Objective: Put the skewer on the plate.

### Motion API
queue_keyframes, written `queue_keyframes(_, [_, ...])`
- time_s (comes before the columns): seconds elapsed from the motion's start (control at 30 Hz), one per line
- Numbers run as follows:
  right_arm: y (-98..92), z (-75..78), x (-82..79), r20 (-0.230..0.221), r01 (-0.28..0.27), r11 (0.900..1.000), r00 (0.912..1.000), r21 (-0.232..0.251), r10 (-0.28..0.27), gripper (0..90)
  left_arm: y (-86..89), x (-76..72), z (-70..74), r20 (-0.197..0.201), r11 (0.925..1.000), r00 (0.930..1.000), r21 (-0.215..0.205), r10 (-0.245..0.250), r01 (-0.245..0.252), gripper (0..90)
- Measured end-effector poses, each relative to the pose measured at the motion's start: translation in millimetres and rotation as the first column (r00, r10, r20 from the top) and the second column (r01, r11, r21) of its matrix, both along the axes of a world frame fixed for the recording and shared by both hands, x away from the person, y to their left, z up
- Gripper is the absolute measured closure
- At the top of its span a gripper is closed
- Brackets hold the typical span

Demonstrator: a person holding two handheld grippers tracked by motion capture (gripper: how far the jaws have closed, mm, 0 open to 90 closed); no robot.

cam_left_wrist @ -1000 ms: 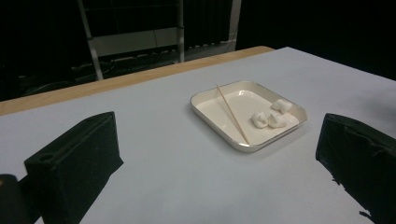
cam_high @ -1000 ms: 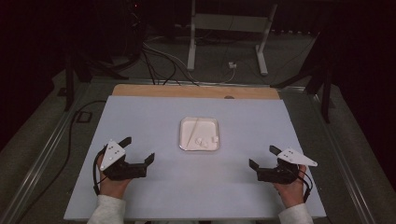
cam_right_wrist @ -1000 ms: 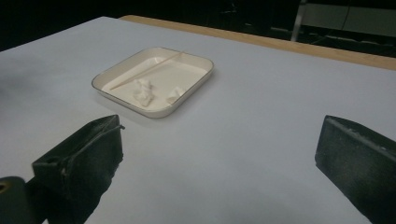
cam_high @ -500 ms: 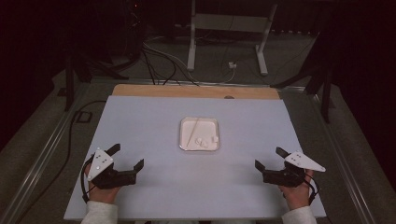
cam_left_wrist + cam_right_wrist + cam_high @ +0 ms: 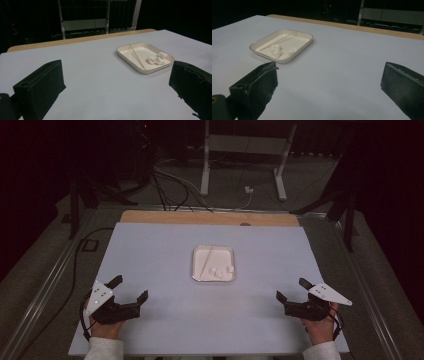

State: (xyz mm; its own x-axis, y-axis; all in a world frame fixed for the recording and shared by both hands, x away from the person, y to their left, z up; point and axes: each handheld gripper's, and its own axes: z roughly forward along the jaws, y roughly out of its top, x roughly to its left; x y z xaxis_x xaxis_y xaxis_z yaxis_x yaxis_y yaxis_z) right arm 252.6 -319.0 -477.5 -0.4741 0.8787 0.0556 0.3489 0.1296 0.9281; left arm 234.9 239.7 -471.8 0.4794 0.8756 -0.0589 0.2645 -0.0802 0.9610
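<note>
We note white tray at centre of table, well apart from both grippers. Inside tray: thin wooden stick lying slantwise, small white lumps beside it toward one side. We see left gripper near front left table edge, jaws spread wide, nothing between. We see right gripper near front right edge, jaws likewise wide apart, empty. Both point toward tray.

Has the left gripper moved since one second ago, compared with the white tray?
Yes. In the high view the left gripper has drawn back toward the person and slightly outward, farther from the white tray, which lies in the same spot on the table.
</note>
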Motion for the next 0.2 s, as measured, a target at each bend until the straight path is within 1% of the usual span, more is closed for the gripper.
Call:
queue_keyframes(0.07, [-0.3,-0.3,0.3,-0.001,-0.001,1.0,1.0,-0.002,0.001,1.2,-0.4,1.0,-0.6,-0.004,0.9999,0.9999,0.004,0.009,-0.009,0.7])
queue_keyframes(0.13, [-0.5,-0.5,0.6,-0.005,0.002,1.0,1.0,-0.001,-0.002,1.2,-0.4,1.7,-1.9,-0.015,1.0,0.9999,0.001,0.008,-0.008,0.7])
queue_keyframes(0.2, [-0.6,-0.9,1.5,-0.009,0.004,1.0,0.9999,0.0,-0.004,1.2,-0.9,2.0,-3.4,-0.024,0.9997,0.9996,0.017,0.017,-0.017,0.7])
